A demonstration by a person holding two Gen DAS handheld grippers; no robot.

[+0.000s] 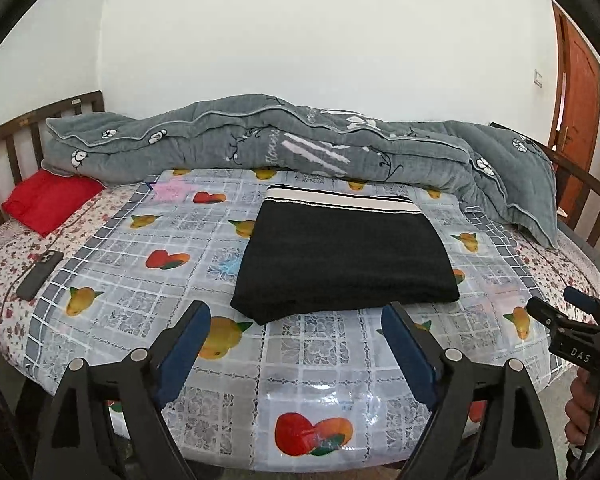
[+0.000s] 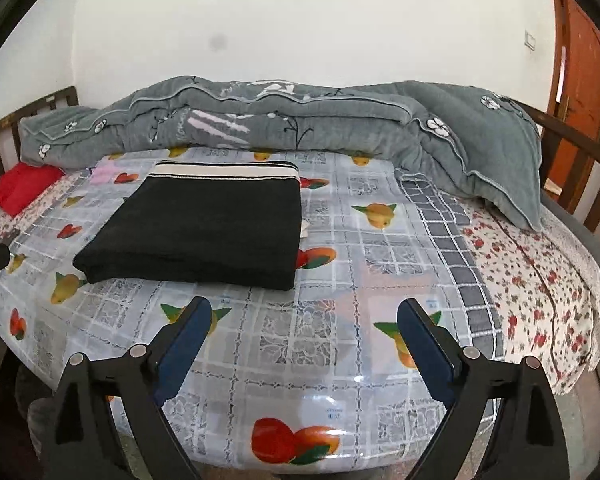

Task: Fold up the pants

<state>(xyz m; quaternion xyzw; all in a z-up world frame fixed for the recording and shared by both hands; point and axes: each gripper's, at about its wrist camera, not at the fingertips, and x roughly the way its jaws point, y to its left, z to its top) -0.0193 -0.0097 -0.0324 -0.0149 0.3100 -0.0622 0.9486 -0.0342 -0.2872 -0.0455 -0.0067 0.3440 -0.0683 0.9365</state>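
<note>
Left wrist view: one pair of black pants (image 1: 342,260), folded flat, just beyond the left tongs (image 1: 296,322), jaws wide, nothing held. Off right, the right tongs (image 1: 556,304), a hand (image 1: 588,412) gripping them. Right wrist view: right tongs wide and empty, pants ahead-left. Behind the pants, one grey quilt (image 1: 260,136). Far left, one red cushion (image 1: 50,200), one phone (image 1: 40,274). Underneath, one fruit-print plastic sheet (image 1: 300,380).
</note>
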